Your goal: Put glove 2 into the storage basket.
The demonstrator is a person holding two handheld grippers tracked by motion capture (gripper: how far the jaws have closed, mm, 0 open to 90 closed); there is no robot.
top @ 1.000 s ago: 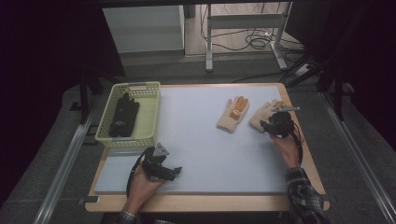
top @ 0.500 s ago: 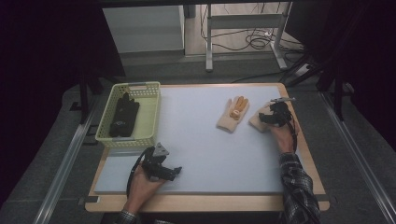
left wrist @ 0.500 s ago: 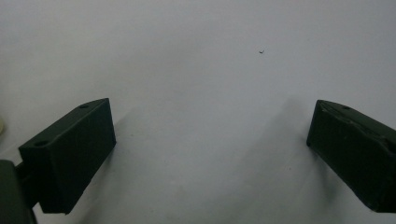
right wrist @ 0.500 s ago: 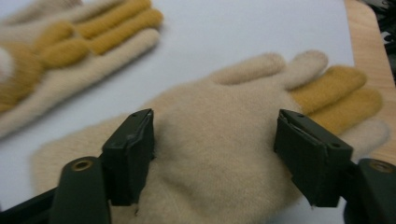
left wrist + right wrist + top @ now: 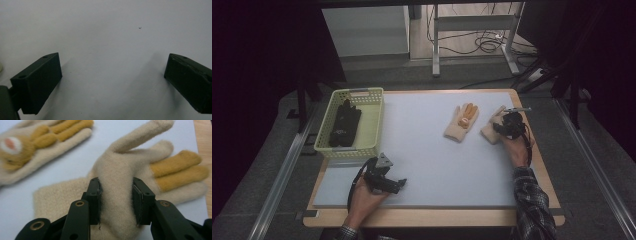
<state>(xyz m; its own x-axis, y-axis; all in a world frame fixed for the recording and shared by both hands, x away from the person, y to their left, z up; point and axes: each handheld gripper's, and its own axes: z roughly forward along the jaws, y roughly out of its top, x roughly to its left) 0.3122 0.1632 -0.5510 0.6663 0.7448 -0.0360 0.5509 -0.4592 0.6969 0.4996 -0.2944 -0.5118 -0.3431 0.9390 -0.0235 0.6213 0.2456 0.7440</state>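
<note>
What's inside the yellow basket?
A dark, black thing lies inside the yellow basket, stretched along its length. It is too dim to tell what it is, and anything beneath it is covered.

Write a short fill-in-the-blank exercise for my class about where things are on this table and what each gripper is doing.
1. The right gripper is pinching a fold of a beige ____.
2. The other glove lies flat on the mat, to the ____ of the pinched one in the high view.
3. The black items lie inside the yellow-green ____.
4. The left gripper has its jaws wide ____ over bare mat.

Missing words: glove; left; basket; open
</note>
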